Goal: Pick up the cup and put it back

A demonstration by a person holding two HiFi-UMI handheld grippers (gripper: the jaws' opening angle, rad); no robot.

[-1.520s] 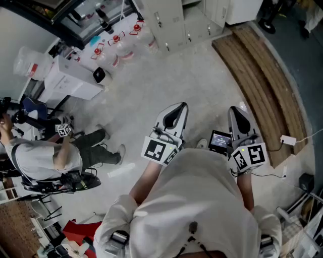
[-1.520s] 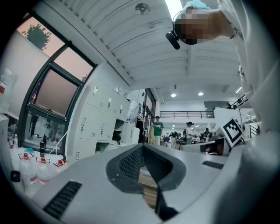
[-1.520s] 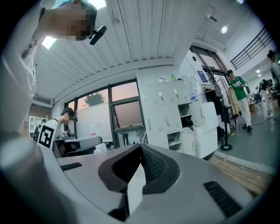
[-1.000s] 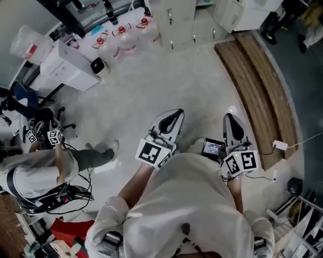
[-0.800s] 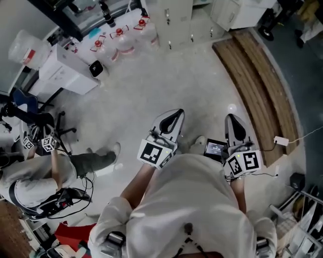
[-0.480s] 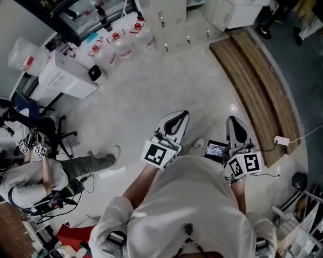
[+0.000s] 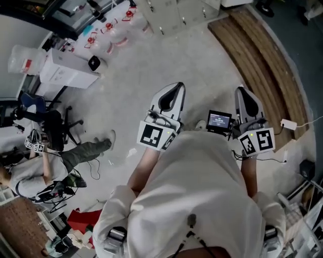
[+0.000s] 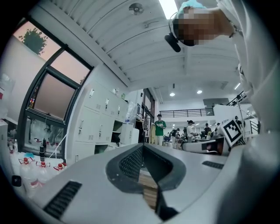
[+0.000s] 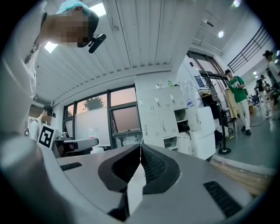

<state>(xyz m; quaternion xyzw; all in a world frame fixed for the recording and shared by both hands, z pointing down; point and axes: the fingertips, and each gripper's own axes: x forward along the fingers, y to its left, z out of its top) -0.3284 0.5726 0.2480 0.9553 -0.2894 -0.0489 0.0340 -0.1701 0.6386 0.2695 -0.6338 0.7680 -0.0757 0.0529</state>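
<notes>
No cup shows in any view. In the head view I hold both grippers level above a grey floor, in front of my white shirt. My left gripper (image 7: 174, 86) is shut, its tips touching and nothing between them. My right gripper (image 7: 243, 91) is also shut and empty. In the left gripper view, the left gripper (image 8: 143, 146) points at white lockers and a far open hall with people. The right gripper (image 9: 140, 147), in its own view, faces windows and white lockers. Each marker cube sits behind its jaws.
White lockers (image 7: 174, 12) and water jugs with red caps (image 7: 108, 31) stand far ahead, beside a white box (image 7: 65, 71). A wooden strip (image 7: 262, 55) curves along the right. At the left a seated person (image 7: 35, 169) holds grippers near an office chair (image 7: 48, 121). Cables lie at bottom right.
Both grippers have travelled forward over the floor, still shut and side by side. The lockers and jugs have slid toward the top edge. The person at the left has shifted.
</notes>
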